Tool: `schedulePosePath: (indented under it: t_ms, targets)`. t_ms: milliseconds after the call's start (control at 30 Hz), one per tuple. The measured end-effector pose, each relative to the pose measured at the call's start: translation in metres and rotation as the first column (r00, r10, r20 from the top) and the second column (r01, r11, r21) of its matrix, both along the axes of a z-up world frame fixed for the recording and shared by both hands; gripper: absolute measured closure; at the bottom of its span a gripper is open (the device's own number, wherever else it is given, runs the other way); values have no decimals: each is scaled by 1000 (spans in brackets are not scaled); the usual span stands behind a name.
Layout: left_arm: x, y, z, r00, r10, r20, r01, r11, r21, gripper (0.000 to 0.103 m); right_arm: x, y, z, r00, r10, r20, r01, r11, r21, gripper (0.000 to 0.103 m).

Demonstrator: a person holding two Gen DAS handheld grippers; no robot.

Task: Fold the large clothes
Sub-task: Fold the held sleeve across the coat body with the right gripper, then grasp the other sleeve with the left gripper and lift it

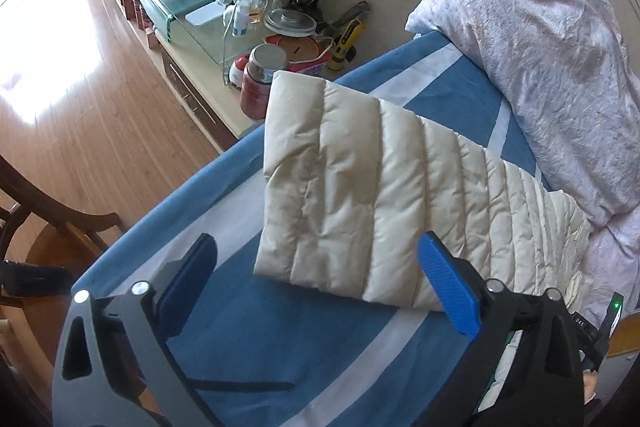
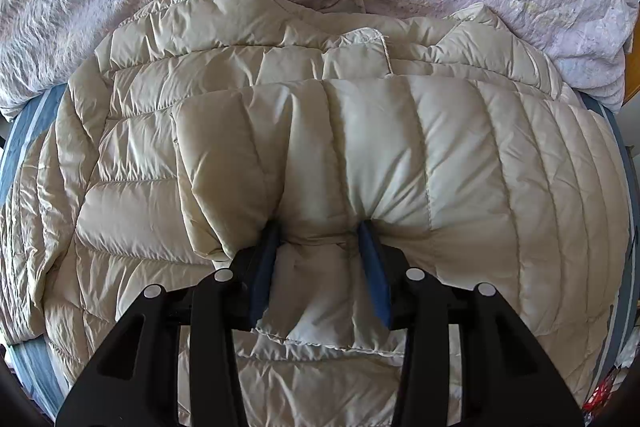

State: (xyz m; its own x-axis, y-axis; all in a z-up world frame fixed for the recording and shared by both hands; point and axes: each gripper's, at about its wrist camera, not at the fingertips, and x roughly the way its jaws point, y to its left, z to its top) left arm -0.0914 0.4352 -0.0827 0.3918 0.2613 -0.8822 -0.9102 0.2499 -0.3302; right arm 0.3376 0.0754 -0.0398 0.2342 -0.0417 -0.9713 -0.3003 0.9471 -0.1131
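Observation:
A cream quilted puffer jacket (image 2: 400, 147) lies spread on the bed, with one sleeve folded across its body. My right gripper (image 2: 319, 227) points down onto that folded sleeve and is shut on a bunched fold of it, the blue pads (image 2: 372, 259) pinching fabric from both sides. In the left wrist view the other sleeve (image 1: 360, 179) stretches flat across the blue sheet (image 1: 280, 347) towards the bed's edge. My left gripper (image 1: 316, 243) hovers over that sleeve's near edge, open wide, with nothing pressed between its fingers.
A pale pink duvet (image 1: 540, 47) is heaped along the far side of the bed and touches the jacket. Beside the bed stands a low cabinet (image 1: 192, 67) crowded with jars, bottles and a glass tank. Wooden floor (image 1: 80, 87) and a dark chair (image 1: 52, 203) lie to the left.

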Motion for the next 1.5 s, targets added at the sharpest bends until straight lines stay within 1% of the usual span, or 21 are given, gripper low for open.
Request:
schedulePosePath:
  t_ms: [33,100,167,233,333,400,433,467,500,567,733,767,800,833,900,1000,1167,1233,1300,1400,1500]
  targets:
    - [0,1,-1,1000,0,-1,0,1000,-6,7,0,1,-1,1000,-2,0,2,1000,0,59]
    - [2,4,-5,1000,3,1,-3,1000,-22,14,-1,1,-1,1000,-2,-2,2,1000,1,59]
    - [2,5,-8,1000,12,0,-12,999,-34,18,-1,2,-3,1000,0,-5,0,1000,2,59]
    - [2,6,-8,1000,20,7,-20,999,-32,21,-1,2,-4,1000,2,-6,-2,1000,2,59]
    - [-1,8,-7,999,41,20,-40,999,-32,31,-1,2,-4,1000,1,-5,-1,1000,0,59]
    - [-4,10,-7,998,56,31,-55,998,-37,46,-1,2,-5,1000,3,-6,-3,1000,-2,59]
    - [-6,11,-8,997,63,39,-61,997,-40,51,-1,3,-5,1000,4,-7,-4,1000,-3,59]
    - [-7,12,-8,997,70,43,-68,997,-45,59,-1,2,-5,1000,4,-8,-4,1000,-3,59]
    - [-7,12,-9,996,76,39,-74,996,-44,65,0,2,-5,1000,4,-8,-4,1000,-4,59]
    - [-8,12,-9,996,86,37,-85,995,-46,70,-1,3,-4,1000,5,-6,-5,1000,-6,59]
    - [-8,11,-9,996,86,28,-85,996,-34,70,-3,6,-4,1000,6,-3,-6,1000,-9,59]
    - [-7,10,-10,996,82,24,-81,996,-30,74,-3,6,-4,1000,5,-4,-5,1000,-9,59]
    - [-6,10,-10,997,76,21,-75,997,-31,86,-3,6,-4,1000,7,-5,-7,1000,-8,59]
    - [-5,9,-11,998,67,21,-66,997,-38,91,-3,6,-4,1000,9,-7,-9,1000,-4,59]
    - [-1,6,-9,998,64,7,-64,998,-24,99,-3,4,-2,1000,13,-16,-13,1000,14,58]
    - [7,-1,5,999,47,9,-47,999,15,100,-7,-1,6,1000,14,-25,-13,999,52,55]
    - [30,-14,47,998,-23,55,17,994,112,101,-21,-15,31,999,32,37,-35,995,95,37]
    - [44,-20,64,995,-59,76,48,988,146,101,-25,-23,42,998,30,63,-37,992,117,33]
    - [65,-31,85,988,-116,101,96,979,181,101,-31,-31,50,996,26,80,-36,991,127,29]
    - [97,-49,107,972,-198,127,167,961,219,101,-37,-45,56,996,20,84,-31,991,126,28]
    - [137,-73,124,946,-289,144,248,937,248,101,-38,-67,61,997,8,76,-17,992,121,28]
